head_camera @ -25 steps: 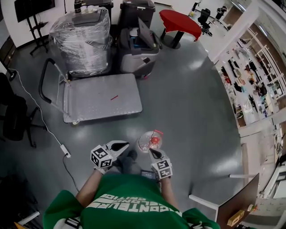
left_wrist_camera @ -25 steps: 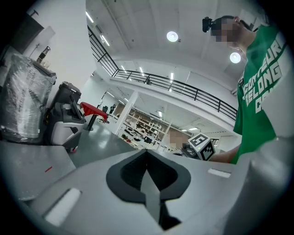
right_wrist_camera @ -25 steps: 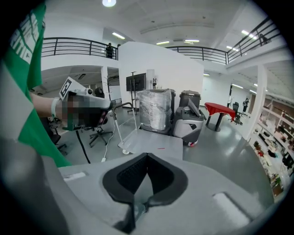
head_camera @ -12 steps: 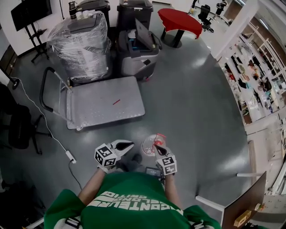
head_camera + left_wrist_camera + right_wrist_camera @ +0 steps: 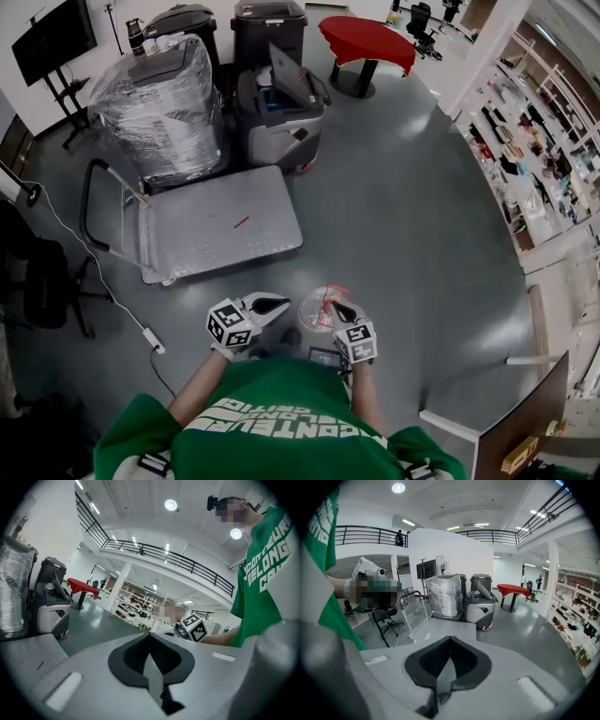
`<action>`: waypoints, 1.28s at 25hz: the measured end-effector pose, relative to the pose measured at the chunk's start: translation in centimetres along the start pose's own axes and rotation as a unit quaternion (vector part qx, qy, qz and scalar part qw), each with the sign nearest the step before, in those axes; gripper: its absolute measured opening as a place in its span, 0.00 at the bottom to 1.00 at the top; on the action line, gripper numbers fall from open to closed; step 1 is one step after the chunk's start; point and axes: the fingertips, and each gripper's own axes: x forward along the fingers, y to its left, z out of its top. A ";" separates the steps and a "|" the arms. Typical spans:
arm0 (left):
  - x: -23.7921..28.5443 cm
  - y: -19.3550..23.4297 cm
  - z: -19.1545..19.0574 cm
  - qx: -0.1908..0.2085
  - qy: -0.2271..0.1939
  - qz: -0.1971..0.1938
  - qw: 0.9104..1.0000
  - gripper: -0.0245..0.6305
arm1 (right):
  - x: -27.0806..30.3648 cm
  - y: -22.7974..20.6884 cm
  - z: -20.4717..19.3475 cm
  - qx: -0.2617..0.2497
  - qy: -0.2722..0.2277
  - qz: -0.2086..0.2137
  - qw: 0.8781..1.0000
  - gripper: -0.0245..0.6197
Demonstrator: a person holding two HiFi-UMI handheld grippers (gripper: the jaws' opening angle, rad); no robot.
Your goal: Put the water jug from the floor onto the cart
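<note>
Our left gripper [image 5: 269, 304] and right gripper [image 5: 338, 309] both have jaws pressed together, nothing between; the water jug [image 5: 319, 308] sits lower centre.

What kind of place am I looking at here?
Probably a big workshop or lab hall: a bare grey floor with a flat cart, open shelves crowded with small things along one side, a wrapped machine, and a railed balcony overhead.
</note>
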 end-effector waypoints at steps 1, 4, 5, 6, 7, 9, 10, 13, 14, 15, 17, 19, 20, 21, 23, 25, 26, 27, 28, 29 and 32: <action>0.3 0.2 0.0 0.000 0.003 0.000 1.000 0.05 | 0.1 -0.3 0.0 0.000 0.000 0.000 1.000 0.03; 1.1 0.6 0.3 0.000 0.010 0.001 1.000 0.05 | 0.4 -1.4 -0.4 0.005 0.001 0.002 1.000 0.03; 1.4 0.8 0.4 0.000 0.011 0.002 1.000 0.05 | 0.5 -1.8 -0.6 0.007 0.001 0.003 1.000 0.03; 1.8 0.9 0.6 0.000 0.013 0.002 1.000 0.05 | 0.7 -2.3 -0.8 0.009 0.001 0.004 1.000 0.03; 2.3 1.0 0.7 0.000 0.014 0.002 1.000 0.05 | 0.9 -2.8 -0.9 0.010 0.001 0.004 1.000 0.03; 3.2 1.3 0.9 0.001 0.017 0.002 1.000 0.05 | 1.1 -3.7 -1.0 0.012 0.001 0.003 1.000 0.03; 3.7 1.4 0.9 0.002 0.020 0.002 1.000 0.05 | 1.2 -4.2 -1.0 0.013 0.002 0.002 1.000 0.03; 5.0 1.6 1.3 0.005 0.018 0.005 1.000 0.05 | 1.7 -5.2 -1.4 0.011 0.005 0.006 1.000 0.03; 5.2 1.7 1.5 0.004 0.013 0.009 1.000 0.05 | 1.8 -5.4 -1.5 0.009 0.007 0.008 1.000 0.03; 5.3 1.8 1.6 0.001 0.008 0.014 1.000 0.05 | 1.9 -5.4 -1.8 0.007 0.009 0.013 1.000 0.03; 5.5 1.8 1.5 -0.007 0.001 0.026 1.000 0.05 | 2.0 -5.6 -2.6 0.001 0.018 0.023 1.000 0.03; 5.7 1.7 1.0 -0.016 -0.002 0.036 0.999 0.05 | 2.1 -5.9 -3.6 -0.002 0.030 0.030 0.999 0.03; 5.7 1.7 0.6 -0.020 -0.002 0.040 0.999 0.05 | 2.1 -6.0 -4.1 -0.001 0.034 0.033 0.999 0.03; 5.7 1.8 0.2 -0.024 -0.002 0.046 0.999 0.06 | 2.2 -6.1 -4.4 0.001 0.037 0.035 0.999 0.03; 5.4 2.2 -0.5 -0.032 -0.001 0.057 0.998 0.05 | 2.7 -6.2 -4.9 0.003 0.042 0.040 0.998 0.03; 5.2 2.6 -1.4 -0.044 0.002 0.062 0.997 0.05 | 3.3 -6.1 -5.3 0.001 0.048 0.045 0.998 0.03; 5.1 2.7 -2.0 -0.053 0.005 0.062 0.997 0.06 | 3.6 -6.0 -5.7 0.000 0.052 0.047 0.998 0.03; 5.1 2.6 -2.8 -0.061 0.010 0.060 0.996 0.06 | 3.7 -5.7 -6.2 0.001 0.057 0.050 0.997 0.03; 5.2 2.4 -3.6 -0.068 0.016 0.057 0.996 0.06 | 3.9 -5.5 -6.9 0.002 0.061 0.052 0.997 0.03; 5.5 2.3 -4.3 -0.072 0.023 0.051 0.996 0.05 | 4.2 -5.5 -7.6 0.003 0.064 0.054 0.996 0.03; 7.0 1.9 -5.8 -0.076 0.040 0.019 0.996 0.05 | 5.8 -6.0 -9.5 0.005 0.070 0.054 0.996 0.03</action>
